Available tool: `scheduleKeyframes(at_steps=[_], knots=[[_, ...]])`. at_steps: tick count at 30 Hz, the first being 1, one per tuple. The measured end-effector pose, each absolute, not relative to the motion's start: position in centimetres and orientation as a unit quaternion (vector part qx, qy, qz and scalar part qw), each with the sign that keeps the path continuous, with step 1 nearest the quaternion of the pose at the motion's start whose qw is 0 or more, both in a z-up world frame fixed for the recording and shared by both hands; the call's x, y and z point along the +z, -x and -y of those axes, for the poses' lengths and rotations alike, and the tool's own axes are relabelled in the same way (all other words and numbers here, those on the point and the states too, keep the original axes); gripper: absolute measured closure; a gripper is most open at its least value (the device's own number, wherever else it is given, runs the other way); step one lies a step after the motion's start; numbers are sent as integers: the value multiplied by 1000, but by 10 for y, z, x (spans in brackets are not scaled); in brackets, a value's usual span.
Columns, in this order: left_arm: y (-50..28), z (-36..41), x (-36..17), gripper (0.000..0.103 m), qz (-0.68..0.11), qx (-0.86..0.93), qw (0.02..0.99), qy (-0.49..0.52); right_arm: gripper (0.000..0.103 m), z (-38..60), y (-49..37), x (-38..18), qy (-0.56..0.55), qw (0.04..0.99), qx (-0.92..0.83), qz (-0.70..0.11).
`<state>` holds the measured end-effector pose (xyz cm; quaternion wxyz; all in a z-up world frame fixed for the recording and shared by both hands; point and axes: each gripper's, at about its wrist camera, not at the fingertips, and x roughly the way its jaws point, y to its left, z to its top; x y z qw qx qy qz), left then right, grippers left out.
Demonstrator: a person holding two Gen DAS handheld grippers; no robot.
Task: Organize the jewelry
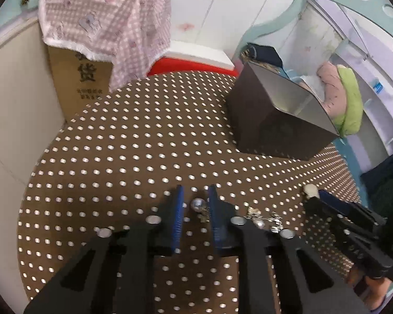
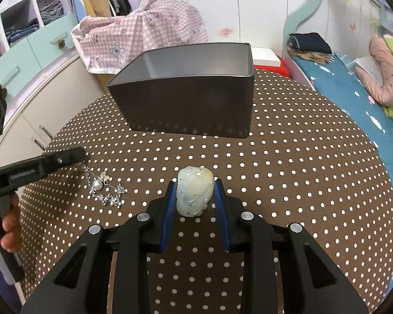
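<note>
While the jade pendant [image 2: 194, 195] is pinched by the right claw [image 2: 195, 196], the left claw [image 1: 195, 204], parted around the bracelet [image 1: 259, 218] pearl, could snag chain.

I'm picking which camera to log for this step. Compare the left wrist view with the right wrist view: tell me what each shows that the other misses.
Only the left wrist view shows a pearl bead between the left gripper fingers, which stand apart.

Only the right wrist view shows the whole carved jade pendant between the right gripper fingers, and the dark box's interior, with nothing visible in it.

Both show the polka-dot tablecloth, the silver pearl chain and the pink gingham cloth.
</note>
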<state>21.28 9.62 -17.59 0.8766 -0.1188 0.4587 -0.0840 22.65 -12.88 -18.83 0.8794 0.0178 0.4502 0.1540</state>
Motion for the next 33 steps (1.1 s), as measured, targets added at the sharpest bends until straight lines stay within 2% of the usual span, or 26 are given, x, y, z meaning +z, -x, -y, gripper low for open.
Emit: scheduleKeyframes(at_steps=[3, 5, 18, 20, 21, 22, 27, 28, 33], knots=[[-209, -97, -175, 93, -458, -87, 877, 120, 74, 129, -227, -188, -18, 879, 154, -450], [-209, -98, -177, 103, -459, -96, 873, 134, 74, 129, -227, -187, -20, 880, 155, -449], [-212, -106, -166, 103, -457, -147, 858, 182, 74, 131, -225, -183, -29, 880, 161, -447], [-207, -97, -162, 87, -453, -164, 860, 165, 74, 132, -224, -183, -30, 879, 161, -447], [-205, -92, -162, 67, -453, -169, 861, 159, 74, 133, -224, -182, -30, 879, 161, -447], [-202, -86, -161, 60, -451, -173, 863, 150, 74, 133, -224, -183, -31, 879, 161, -448], [-196, -57, -165, 64, -449, -159, 876, 78, 74, 135, -222, -183, -33, 878, 162, -448], [-195, -53, -166, 69, -448, -157, 878, 65, 74, 136, -222, -183, -33, 878, 162, -449], [-189, -35, -170, 75, -442, -152, 884, 20, 74, 140, -222, -183, -35, 879, 159, -448]])
